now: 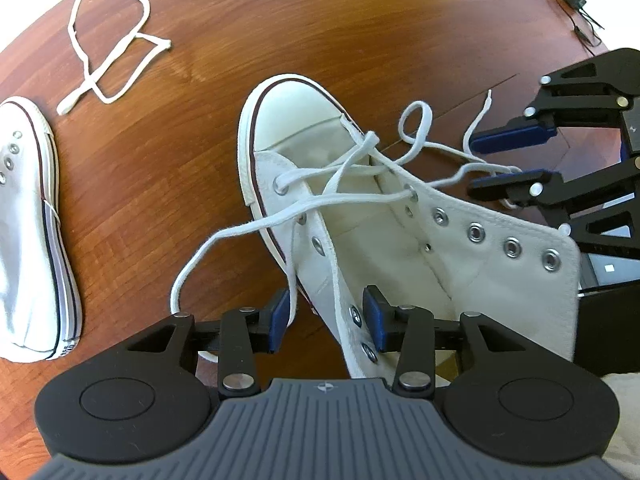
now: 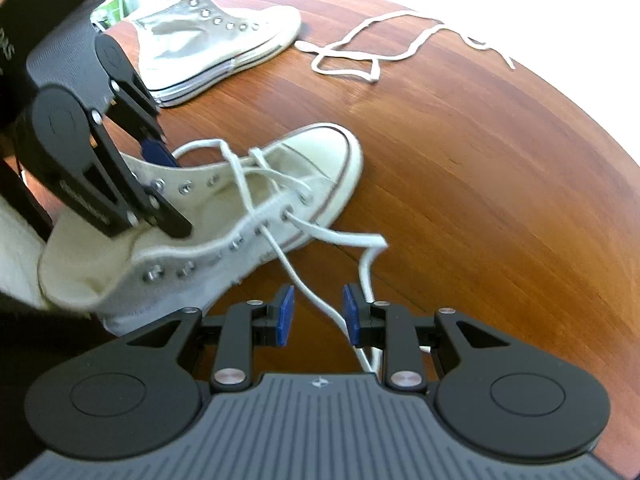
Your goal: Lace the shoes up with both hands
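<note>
A: Start near. What does the left gripper (image 1: 326, 322) have?

B: Its jaws stand about half open, straddling the near side wall of the high-top shoe (image 1: 400, 240) by the upper eyelets. One pad sits inside the collar, the other outside. I can't tell whether they press the canvas. A strand of the lace (image 1: 280, 216) hangs just beside the outer pad.

A: And the right gripper (image 2: 318, 314)?

B: Narrowly open, with a strand of the lace (image 2: 316, 300) running through the gap. The pads don't look to be pinching it.

A: How will that lace handle?

B: Light, limp and flat, I'd judge. It will sag and twist, and could slide out of a loose pinch. Best taken close to the stiff tip, so the tip can be steered into an eyelet.

A: And the shoe?

B: Soft canvas that folds; the rubber toe is the only stiff part. Being light, it would shift if the lace is tugged, so holding the wall by the eyelet row makes sense.

A: How does it look?

B: White canvas with metal eyelets and a dark stripe at the sole, lying in the middle of the wooden table (image 1: 280, 20). Only the lowest eyelets are laced. Farther left lie the second shoe (image 1: 28, 220), unlaced, and a spare lace (image 1: 116, 40).
</note>
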Demonstrator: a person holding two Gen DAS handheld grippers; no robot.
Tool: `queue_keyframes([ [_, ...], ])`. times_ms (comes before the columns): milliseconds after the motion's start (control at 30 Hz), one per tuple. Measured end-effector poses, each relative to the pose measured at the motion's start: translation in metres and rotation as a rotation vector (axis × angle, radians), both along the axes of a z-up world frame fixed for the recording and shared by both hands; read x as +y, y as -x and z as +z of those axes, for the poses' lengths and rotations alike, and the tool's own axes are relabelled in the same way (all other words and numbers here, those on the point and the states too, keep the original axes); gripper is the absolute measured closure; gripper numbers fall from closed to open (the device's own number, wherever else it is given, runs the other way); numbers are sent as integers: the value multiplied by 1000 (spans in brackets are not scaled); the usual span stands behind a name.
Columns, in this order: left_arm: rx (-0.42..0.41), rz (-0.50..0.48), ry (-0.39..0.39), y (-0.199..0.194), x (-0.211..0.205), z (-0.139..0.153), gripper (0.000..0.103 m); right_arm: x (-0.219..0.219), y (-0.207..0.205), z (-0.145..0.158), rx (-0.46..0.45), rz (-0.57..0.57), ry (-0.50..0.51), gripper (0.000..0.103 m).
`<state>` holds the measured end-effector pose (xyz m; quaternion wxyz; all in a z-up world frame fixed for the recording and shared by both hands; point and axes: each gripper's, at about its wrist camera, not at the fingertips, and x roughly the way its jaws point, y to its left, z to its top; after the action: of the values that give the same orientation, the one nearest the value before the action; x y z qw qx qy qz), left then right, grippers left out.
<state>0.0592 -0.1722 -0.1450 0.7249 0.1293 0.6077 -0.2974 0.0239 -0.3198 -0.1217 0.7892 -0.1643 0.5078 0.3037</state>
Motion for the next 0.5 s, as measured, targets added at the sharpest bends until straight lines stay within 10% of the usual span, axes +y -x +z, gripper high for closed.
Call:
queue_keyframes([
  [500, -20, 17, 49, 5, 8, -9, 59, 21, -11, -16, 48, 61, 22, 101],
])
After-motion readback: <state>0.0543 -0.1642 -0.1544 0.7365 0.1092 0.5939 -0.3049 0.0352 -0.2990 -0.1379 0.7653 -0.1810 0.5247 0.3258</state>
